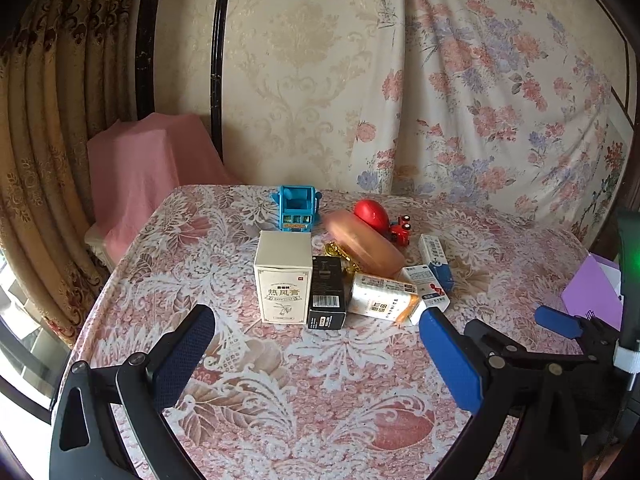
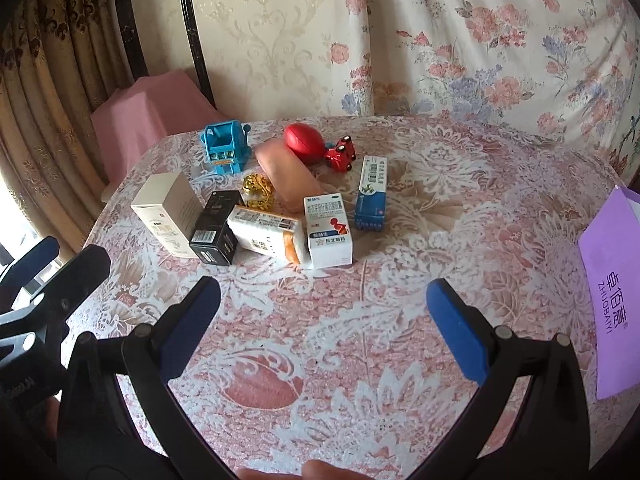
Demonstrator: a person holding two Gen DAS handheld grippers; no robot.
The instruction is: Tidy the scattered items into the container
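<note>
On the floral tablecloth [image 2: 400, 360], purple box [image 2: 612, 292] at far right, well apart from clustered items: cream carton [image 1: 283, 282], pink oval case [image 1: 364, 246], black box [image 1: 327, 298], red toy car [image 1: 401, 232]. Nearer, left gripper [image 1: 316, 356] and right gripper [image 2: 324, 326], jaws wide apart, empty.

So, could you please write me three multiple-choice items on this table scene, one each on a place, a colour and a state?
1. Where does the black box stand?
A. Between the cream box and the white-and-orange box
B. Inside the purple container
C. On the pink cloth

2. What colour is the toy car?
A. Green
B. Red
C. Yellow

3. How is the right hand-held gripper?
A. Shut on a box
B. Shut on nothing
C. Open, holding nothing

Answers: 1 A, it is flanked by both boxes; 2 B, its body is red; 3 C, its fingers are spread apart over bare tablecloth.
</note>
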